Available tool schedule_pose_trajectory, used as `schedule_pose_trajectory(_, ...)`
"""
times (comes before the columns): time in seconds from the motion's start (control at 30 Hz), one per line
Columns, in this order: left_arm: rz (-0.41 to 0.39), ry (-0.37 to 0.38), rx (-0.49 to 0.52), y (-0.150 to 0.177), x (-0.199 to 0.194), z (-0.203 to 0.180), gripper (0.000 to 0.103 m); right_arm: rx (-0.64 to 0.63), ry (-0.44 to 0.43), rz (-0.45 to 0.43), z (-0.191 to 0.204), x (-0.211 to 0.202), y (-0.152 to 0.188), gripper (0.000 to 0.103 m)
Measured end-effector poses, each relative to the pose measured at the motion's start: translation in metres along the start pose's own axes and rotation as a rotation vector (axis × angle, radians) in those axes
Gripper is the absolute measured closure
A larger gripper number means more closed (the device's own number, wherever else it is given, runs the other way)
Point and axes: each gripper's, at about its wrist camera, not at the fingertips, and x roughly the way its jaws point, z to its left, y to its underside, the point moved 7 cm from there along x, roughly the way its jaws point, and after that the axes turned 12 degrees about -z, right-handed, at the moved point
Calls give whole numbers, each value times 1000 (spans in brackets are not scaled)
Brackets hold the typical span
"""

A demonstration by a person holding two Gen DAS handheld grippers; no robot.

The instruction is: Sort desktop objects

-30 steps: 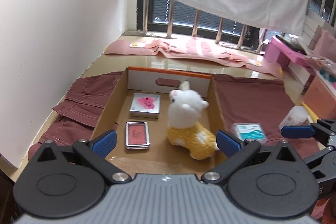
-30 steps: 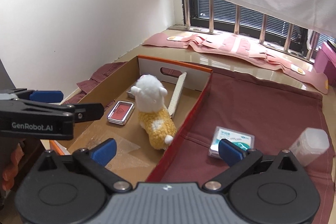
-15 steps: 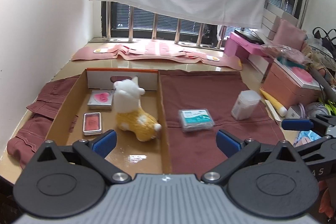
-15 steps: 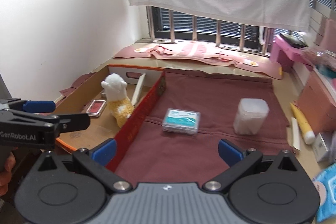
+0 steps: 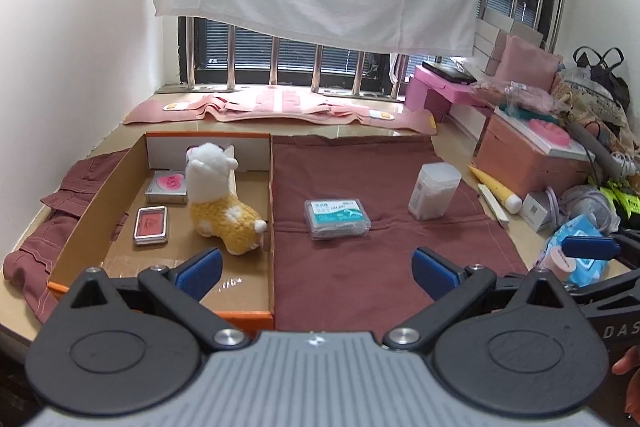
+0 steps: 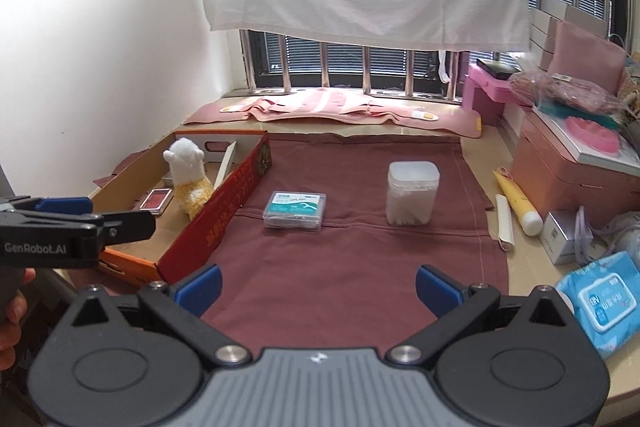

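Observation:
An open cardboard box (image 5: pixel 84 215) (image 6: pixel 224 203) at the left holds a white and yellow plush alpaca (image 5: pixel 218 199) (image 6: pixel 188 181), a red tin (image 5: pixel 151 225) and a small box with a pink heart (image 5: pixel 168 185). On the maroon cloth (image 5: pixel 360 267) lie a clear floss-pick case (image 5: pixel 337 219) (image 6: pixel 295 209) and a clear cotton-swab jar (image 5: pixel 434 191) (image 6: pixel 412 193). My left gripper (image 5: pixel 316 273) is open and empty, near the box's front right corner. My right gripper (image 6: pixel 316 287) is open and empty above the cloth's front.
At the right lie a yellow tube (image 6: pixel 518 203), a blue wet-wipe pack (image 6: pixel 604 301), small boxes, a pink storage box (image 6: pixel 576 179) and clutter. Pink garments lie along the window sill (image 5: pixel 280 107). A wall stands at the left.
Both grippers have pulled back and up from the box. The view has widened to take in the cloth, the case, the jar and the clutter at the right.

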Motion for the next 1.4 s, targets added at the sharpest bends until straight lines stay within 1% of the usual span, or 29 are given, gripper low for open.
schedule_pose_trajectory(0.2,-14,-9,48,17,-5,-10,0,24,32,-9,-10,-11,16,0)
schedule_pose_trajectory(0.27,-3,-6,50,24,-4,-12,0,38,36,-12,-13,-14,21,0)
schedule_pose_trajectory(0.37,7,-3,52,31,-4,-14,0,65,58,-40,-16,-18,25,0)
schedule_pose_trajectory(0.77,15,-15,33,38,-1,-21,0,85,104,-63,-22,-16,35,0)
schedule_pose_trajectory(0.93,26,-1,41,39,1,-25,0,77,107,-64,-22,-14,32,0)
schedule_pose_trajectory(1.4,45,-29,3,39,10,-19,0,76,82,-50,-27,0,30,0)
